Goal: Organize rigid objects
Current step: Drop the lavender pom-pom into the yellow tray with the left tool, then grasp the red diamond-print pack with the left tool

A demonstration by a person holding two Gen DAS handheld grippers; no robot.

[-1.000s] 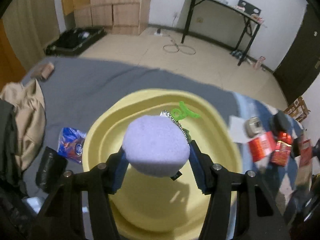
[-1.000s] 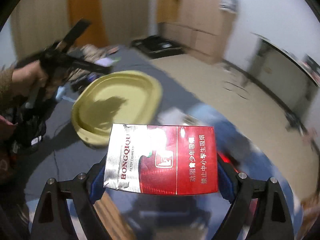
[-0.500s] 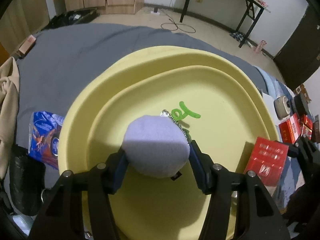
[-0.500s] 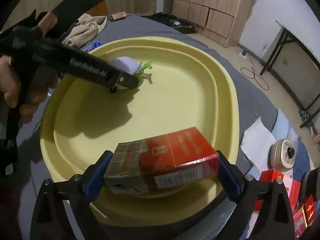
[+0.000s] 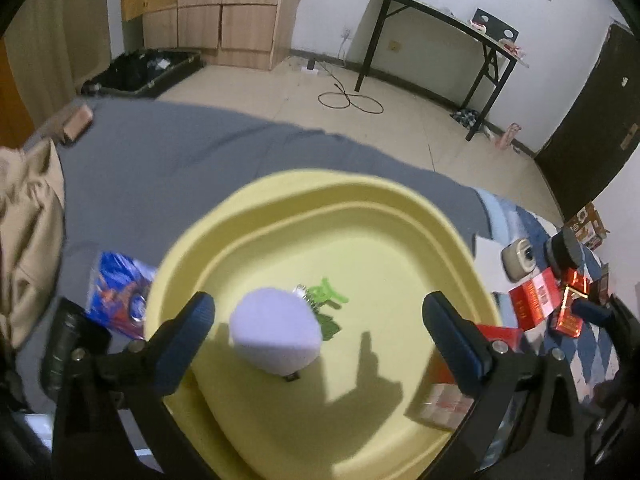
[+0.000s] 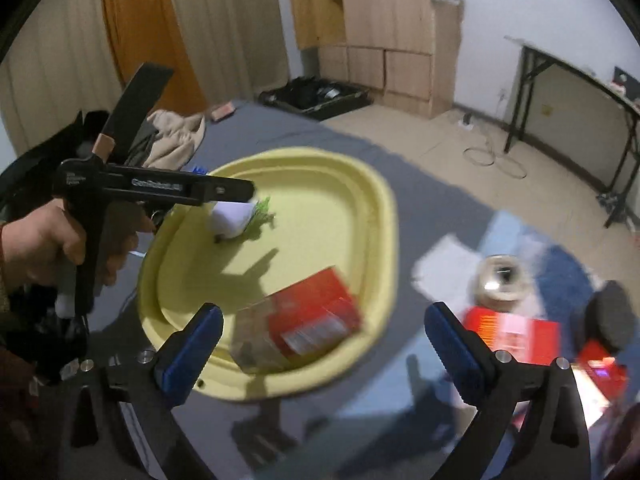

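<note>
Where rounded: soft lilac puff (image 5: 276, 330)

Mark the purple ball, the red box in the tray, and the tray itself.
purple ball (image 5: 276, 330), left wrist view, middle of its top.
red box (image 6: 310, 318), right wrist view, red top face.
tray (image 5: 400, 208), left wrist view, far rim.
</note>
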